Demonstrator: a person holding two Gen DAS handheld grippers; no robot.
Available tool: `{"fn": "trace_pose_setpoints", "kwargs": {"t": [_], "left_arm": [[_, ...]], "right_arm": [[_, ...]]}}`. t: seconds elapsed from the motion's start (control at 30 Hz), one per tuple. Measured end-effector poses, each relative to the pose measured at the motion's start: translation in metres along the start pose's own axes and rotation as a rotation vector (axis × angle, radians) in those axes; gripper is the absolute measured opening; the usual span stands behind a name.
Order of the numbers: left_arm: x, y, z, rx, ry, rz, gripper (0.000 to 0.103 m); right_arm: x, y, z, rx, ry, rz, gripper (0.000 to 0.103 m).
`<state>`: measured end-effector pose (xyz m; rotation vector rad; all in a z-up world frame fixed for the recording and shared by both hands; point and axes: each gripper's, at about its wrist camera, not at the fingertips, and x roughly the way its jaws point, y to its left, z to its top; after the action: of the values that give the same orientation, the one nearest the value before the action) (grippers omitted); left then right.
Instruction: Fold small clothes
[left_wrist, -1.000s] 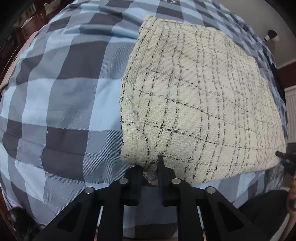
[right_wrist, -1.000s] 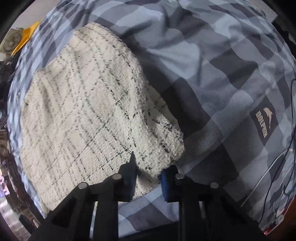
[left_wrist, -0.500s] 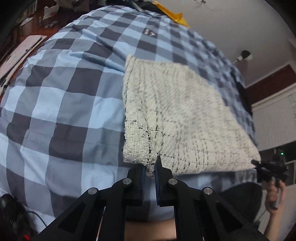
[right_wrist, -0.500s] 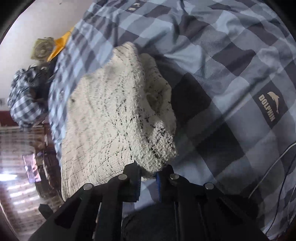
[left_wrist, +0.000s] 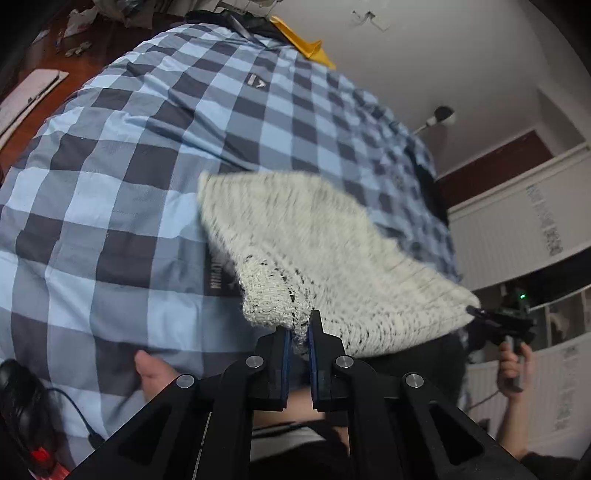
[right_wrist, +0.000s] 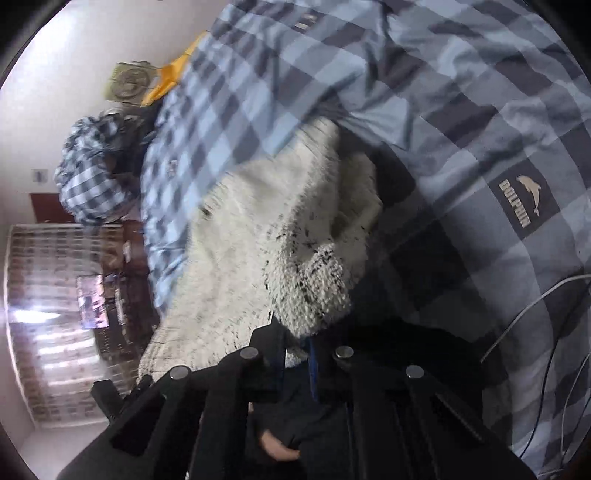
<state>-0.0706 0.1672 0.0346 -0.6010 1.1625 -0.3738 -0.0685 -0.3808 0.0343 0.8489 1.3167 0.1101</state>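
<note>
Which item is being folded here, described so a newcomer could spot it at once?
Start at the blue-checked bedspread that fills both views. Lifted above its near edge is a cream knit garment, one corner pinched in the left gripper and another in the right gripper. It is the only cream, flecked, nubbly fabric among smooth checks.

From my left wrist view, the left gripper sits nearest, pinching the near left corner of the knitted cloth. The cloth stretches rightward to the right gripper, held in a hand at the far right, and it hangs above the checked bedcover, which spreads left and far behind it. A cable lies at the near left edge. In my right wrist view, the right gripper holds the cloth's near corner, bedcover to the right, cables at its right edge.
</note>
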Motion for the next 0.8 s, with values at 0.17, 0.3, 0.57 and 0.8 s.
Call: {"fn": "trace_pose_setpoints", "kwargs": {"t": [0.17,0.3,0.57,0.8], "left_arm": [[0.026,0.014,0.054,-0.067,-0.028,0.024,0.007],[0.079,0.036,0.133,-0.157,-0.05,0.054,0.007],[0.198,0.092,0.217,-0.263,-0.008,0.224,0.008],[0.227,0.119,0.225,-0.276,0.048,0.221,0.01]], "right_arm": [[0.017,0.021,0.054,0.007,-0.041,0.006,0.006],[0.056,0.043,0.121,0.0,-0.093,-0.037,0.006],[0.18,0.029,0.22,0.087,-0.075,-0.126,0.006],[0.228,0.03,0.237,-0.03,-0.034,-0.173,0.007]]}}
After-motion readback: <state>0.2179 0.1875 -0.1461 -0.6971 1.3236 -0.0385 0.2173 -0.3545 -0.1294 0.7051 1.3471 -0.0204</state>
